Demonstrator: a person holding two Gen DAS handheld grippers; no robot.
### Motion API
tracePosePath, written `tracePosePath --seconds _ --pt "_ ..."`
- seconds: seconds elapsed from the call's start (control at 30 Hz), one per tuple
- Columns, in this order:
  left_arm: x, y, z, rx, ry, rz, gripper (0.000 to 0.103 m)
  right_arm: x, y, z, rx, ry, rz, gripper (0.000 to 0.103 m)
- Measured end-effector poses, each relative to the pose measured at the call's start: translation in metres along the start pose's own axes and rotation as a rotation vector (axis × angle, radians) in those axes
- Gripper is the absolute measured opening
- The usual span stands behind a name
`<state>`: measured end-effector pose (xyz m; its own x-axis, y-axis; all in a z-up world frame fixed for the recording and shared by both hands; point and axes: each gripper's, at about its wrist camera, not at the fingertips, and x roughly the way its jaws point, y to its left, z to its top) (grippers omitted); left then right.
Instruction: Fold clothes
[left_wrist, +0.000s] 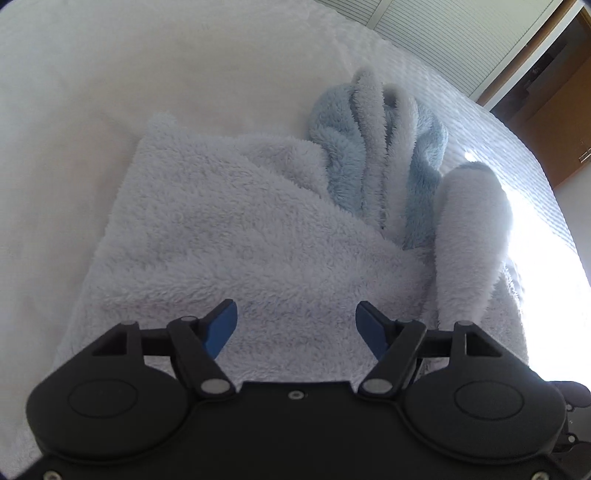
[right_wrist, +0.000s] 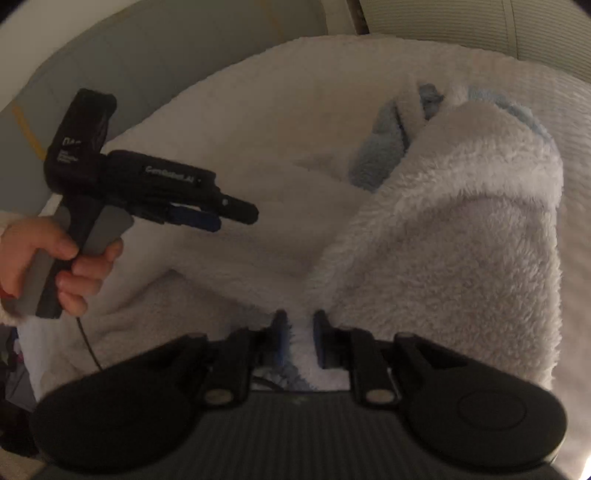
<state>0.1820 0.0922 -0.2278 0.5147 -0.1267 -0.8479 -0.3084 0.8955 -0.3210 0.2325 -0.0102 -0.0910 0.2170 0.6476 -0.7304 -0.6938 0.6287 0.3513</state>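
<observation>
Now we hold our left gripper (left_wrist: 296, 325) spread apart above the fleece garment (left_wrist: 236, 229), our right gripper (right_wrist: 298, 332) clamped on its edge.

Sunlight washes out the fleece garment's (left_wrist: 236, 236) right edge — the right gripper (right_wrist: 299, 339) hides the pinched fold's end.
</observation>
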Motion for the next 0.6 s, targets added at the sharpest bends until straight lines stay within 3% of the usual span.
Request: tracePosePath --seconds 0.03,0.1,0.13,0.23,0.3,0.4,0.53,0.57,0.6 --pt "-0.002 0.004 0.000 0.006 0.001 0.004 0.072 -0.009 -0.007 0.004 0.006 -0.015 -0.015 0.017" --pt "-0.002 0.009 0.000 0.006 0.006 0.006 0.072 -0.027 -0.021 0.012 0.022 -0.048 -0.048 0.034" --pt "0.001 0.010 0.002 -0.007 0.009 -0.003 0.072 -0.035 -0.036 0.020 0.055 -0.086 -0.077 0.036" --pt "0.003 0.016 0.000 -0.056 0.017 -0.036 0.072 -0.055 -0.091 0.044 0.254 -0.219 -0.171 0.041" --pt "0.006 0.017 -0.002 -0.093 0.035 -0.064 0.073 -0.047 -0.134 0.055 0.410 -0.291 -0.245 0.057" --pt "0.010 0.018 -0.004 -0.152 0.076 -0.108 0.075 -0.011 -0.176 0.063 0.583 -0.300 -0.264 0.057" --pt "0.006 0.012 -0.002 -0.165 0.098 -0.150 0.075 0.054 -0.226 0.058 0.985 -0.253 -0.120 0.057" --pt "0.003 0.011 0.000 -0.155 0.092 -0.155 0.076 0.057 -0.225 0.057 0.987 -0.261 -0.117 0.056" --pt "0.001 0.011 0.001 -0.146 0.086 -0.160 0.077 0.060 -0.223 0.057 0.989 -0.269 -0.113 0.047"
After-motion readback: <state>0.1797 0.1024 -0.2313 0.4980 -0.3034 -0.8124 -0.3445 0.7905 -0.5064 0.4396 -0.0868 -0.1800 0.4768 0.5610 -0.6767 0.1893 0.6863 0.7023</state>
